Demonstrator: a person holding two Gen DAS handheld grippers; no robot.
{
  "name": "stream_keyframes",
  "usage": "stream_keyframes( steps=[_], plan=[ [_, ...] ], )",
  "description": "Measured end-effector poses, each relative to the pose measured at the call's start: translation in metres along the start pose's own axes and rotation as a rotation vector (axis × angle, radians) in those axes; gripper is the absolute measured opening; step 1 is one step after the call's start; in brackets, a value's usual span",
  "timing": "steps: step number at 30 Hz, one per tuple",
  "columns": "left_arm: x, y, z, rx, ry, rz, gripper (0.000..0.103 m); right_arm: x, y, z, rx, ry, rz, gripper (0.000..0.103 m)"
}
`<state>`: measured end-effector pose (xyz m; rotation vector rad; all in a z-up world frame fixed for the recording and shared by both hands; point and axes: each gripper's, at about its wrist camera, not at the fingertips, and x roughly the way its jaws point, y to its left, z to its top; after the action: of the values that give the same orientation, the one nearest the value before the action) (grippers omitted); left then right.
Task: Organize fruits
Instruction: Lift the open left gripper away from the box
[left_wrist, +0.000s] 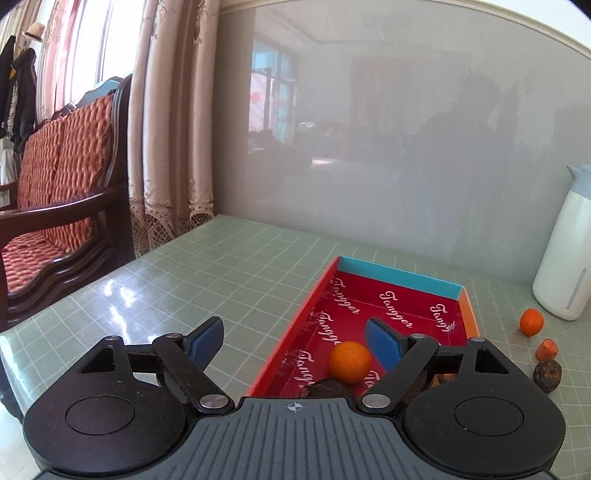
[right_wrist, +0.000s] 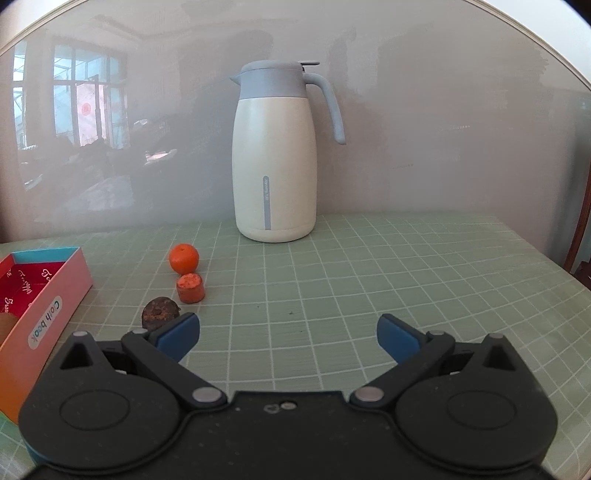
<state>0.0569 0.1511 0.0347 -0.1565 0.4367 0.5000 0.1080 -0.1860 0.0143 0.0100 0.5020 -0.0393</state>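
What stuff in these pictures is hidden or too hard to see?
- Left wrist view: dark fruit in the red box, half hidden behind the left claw.
- Same view: jug cut off by the right edge.
- Right wrist view: box contents cut off by the left edge.

Daylight enters through the curtained window (left_wrist: 92, 48) at far left, overexposed to near white. It throws bright glare patches on the glossy green table mat (left_wrist: 122, 291). The grey wall panel (left_wrist: 406, 147) acts as a hazy mirror — a second window reflects in it in both views. Exposure is even and bright; shadows under the fruit and the jug (right_wrist: 275, 158) are soft. Focus is sharp throughout. Fisheye bending is strong at the edges — corners vignette to black.
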Motion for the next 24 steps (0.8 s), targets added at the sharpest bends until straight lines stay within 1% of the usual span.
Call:
stream_keyframes(
  steps=[6, 10, 11, 17, 22, 24],
  plan=[
    [-0.015, 0.018, -0.005, -0.008, -0.033, 0.035, 0.093, 0.01, 0.021, -0.001, -0.023, 0.025, 0.032, 0.103],
    [-0.02, 0.027, -0.009, -0.003, -0.044, 0.057, 0.095, 0.014, 0.031, -0.001, -0.039, 0.032, 0.047, 0.103],
    [-0.022, 0.028, -0.01, -0.001, -0.049, 0.064, 0.096, 0.017, 0.039, -0.001, -0.048, 0.037, 0.063, 0.103],
    [-0.029, 0.037, -0.013, 0.011, -0.098, 0.094, 0.1, 0.031, 0.055, -0.002, -0.063, 0.069, 0.097, 0.103],
    [-0.033, 0.05, -0.013, -0.018, -0.12, 0.119, 0.103, 0.039, 0.062, -0.002, -0.064, 0.084, 0.122, 0.103],
    [-0.034, 0.056, -0.014, -0.035, -0.124, 0.13, 0.103, 0.043, 0.067, 0.0, -0.059, 0.078, 0.168, 0.103]
  ],
)
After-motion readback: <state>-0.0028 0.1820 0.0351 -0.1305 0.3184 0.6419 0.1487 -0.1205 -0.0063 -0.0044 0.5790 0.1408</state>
